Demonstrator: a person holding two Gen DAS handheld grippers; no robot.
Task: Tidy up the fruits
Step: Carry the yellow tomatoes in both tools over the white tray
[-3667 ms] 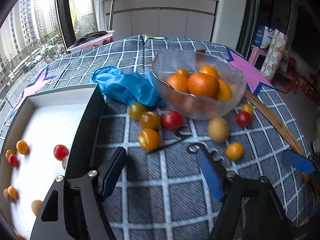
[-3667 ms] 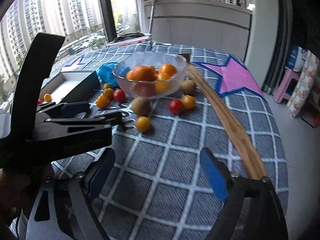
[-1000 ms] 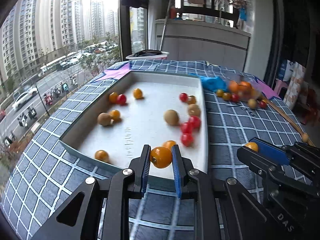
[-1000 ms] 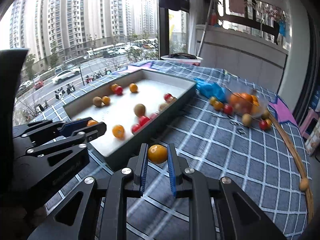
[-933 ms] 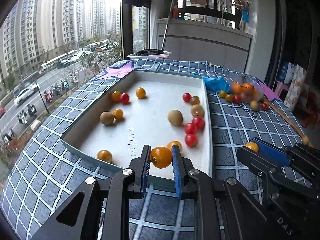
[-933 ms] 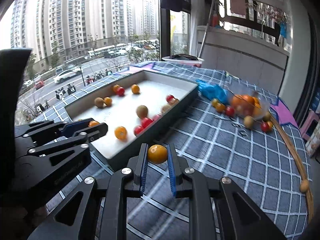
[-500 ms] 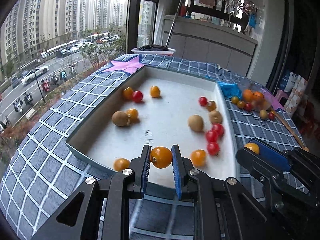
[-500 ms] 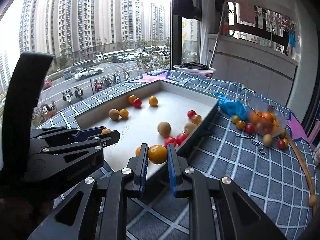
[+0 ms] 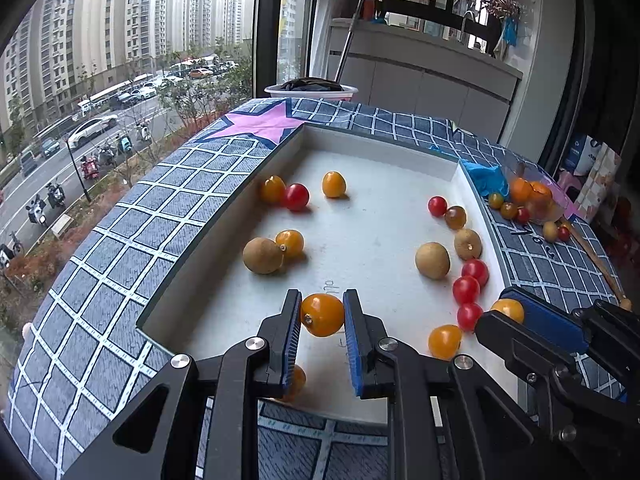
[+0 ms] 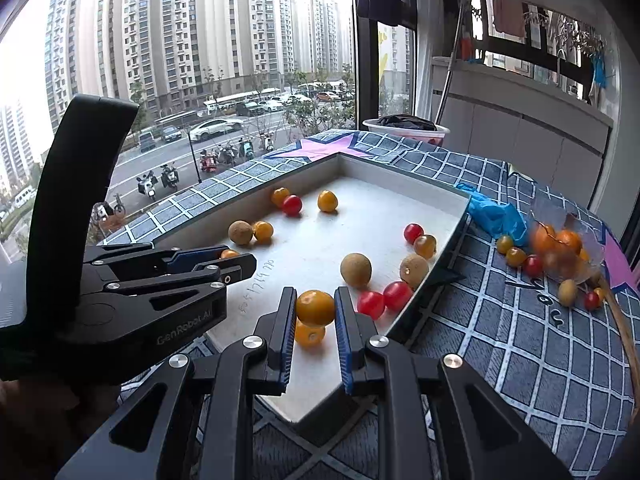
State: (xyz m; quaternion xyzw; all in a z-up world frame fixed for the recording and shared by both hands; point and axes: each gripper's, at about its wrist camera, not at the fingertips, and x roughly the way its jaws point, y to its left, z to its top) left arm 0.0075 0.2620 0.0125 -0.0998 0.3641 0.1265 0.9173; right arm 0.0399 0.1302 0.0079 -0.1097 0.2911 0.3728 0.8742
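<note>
The left tongs [image 9: 322, 316] are clenched on an orange cherry tomato [image 9: 322, 315], held above the near end of a shallow white tray [image 9: 380, 148] on the counter [image 9: 120, 240]; the right tongs [image 10: 315, 309] pinch a second orange tomato [image 10: 315, 308] above the tray's near right corner. Ahead of the left tongs, loose fruit lies scattered on the tray floor: a brown, matte, round fruit [image 9: 263, 255] touching a small orange tomato to the front left, a red tomato [image 9: 296, 197] between two orange ones farther on, and to the front right another brown fruit [image 9: 432, 260] with glossy red tomatoes [image 9: 466, 290] strung along the right wall. Directly below the right tongs lies one more orange tomato [image 10: 309, 335]. Beyond the tray's far right corner lies a crumpled blue glove [image 10: 496, 216], then a clear bowl [image 10: 560, 236] of oranges with small fruits around it. The counter wears a dark blue cloth with a white grid and pink stars. Faint handwritten digits mark the tray floor, unreadable. The left tongs' black body, seen from the right, reads "GenRobot.AI" [image 10: 184, 330].
</note>
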